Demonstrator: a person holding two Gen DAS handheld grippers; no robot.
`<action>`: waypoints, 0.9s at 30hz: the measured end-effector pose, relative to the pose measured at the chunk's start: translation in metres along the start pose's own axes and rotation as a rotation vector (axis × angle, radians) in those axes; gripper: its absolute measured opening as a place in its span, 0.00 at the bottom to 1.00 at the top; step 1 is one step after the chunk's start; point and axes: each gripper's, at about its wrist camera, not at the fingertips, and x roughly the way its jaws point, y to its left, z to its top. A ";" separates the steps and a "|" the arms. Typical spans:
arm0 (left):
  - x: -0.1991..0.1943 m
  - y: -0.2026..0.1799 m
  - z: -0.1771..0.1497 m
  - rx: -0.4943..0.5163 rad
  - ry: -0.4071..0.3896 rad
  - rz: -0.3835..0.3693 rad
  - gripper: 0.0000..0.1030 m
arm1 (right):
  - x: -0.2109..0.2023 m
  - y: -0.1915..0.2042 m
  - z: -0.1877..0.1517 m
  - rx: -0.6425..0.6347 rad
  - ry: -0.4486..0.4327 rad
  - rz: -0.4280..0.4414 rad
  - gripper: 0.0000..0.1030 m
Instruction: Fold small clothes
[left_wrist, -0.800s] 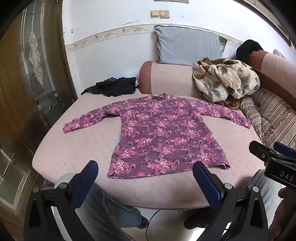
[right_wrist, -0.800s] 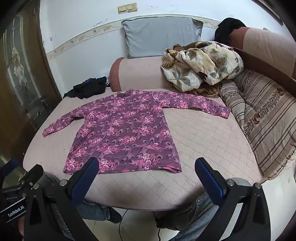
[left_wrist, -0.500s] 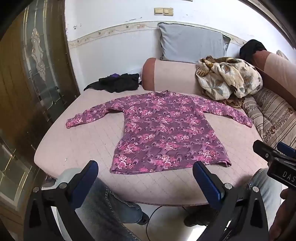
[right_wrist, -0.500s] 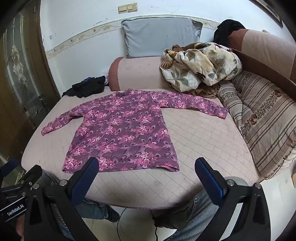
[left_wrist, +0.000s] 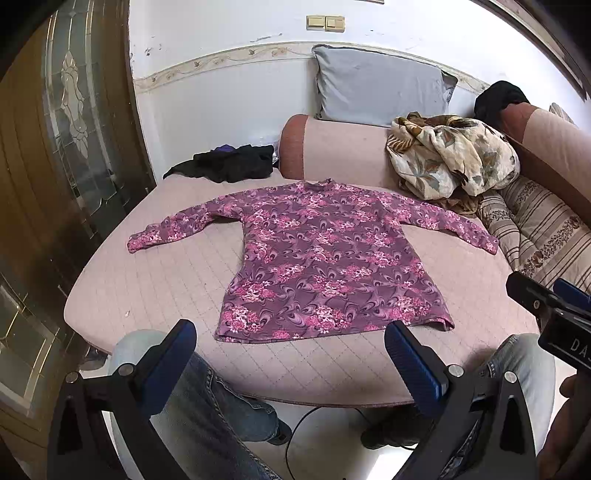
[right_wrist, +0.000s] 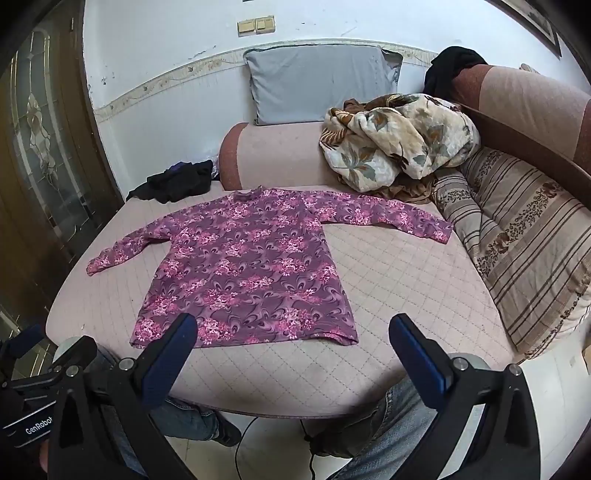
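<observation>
A purple and pink floral long-sleeved top (left_wrist: 321, 258) lies flat on the pink quilted cushion (left_wrist: 155, 288), sleeves spread out, neck at the far side. It also shows in the right wrist view (right_wrist: 243, 269). My left gripper (left_wrist: 291, 354) is open and empty, held just in front of the hem. My right gripper (right_wrist: 291, 350) is open and empty, near the hem's right part. The right gripper also shows at the right edge of the left wrist view (left_wrist: 550, 306).
A dark garment pile (left_wrist: 229, 166) lies at the far left of the cushion. A crumpled floral blanket (left_wrist: 450, 158) and a grey pillow (left_wrist: 376, 88) are behind. A striped cushion (right_wrist: 524, 236) lies to the right. A glass-panelled door (left_wrist: 74, 147) stands to the left.
Both cameras have drifted slightly, so the top sits a little lower and further right in the left wrist view. Both grippers stay open and the top has not moved.
</observation>
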 end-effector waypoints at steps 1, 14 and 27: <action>0.000 0.000 0.000 0.000 0.000 0.001 1.00 | 0.000 -0.001 -0.001 0.000 0.000 0.002 1.00; 0.000 -0.004 -0.004 0.004 0.007 0.001 1.00 | 0.002 0.000 -0.001 0.001 0.008 0.005 1.00; 0.008 0.004 -0.001 -0.016 0.026 0.014 1.00 | 0.005 0.000 -0.001 -0.001 0.008 0.002 1.00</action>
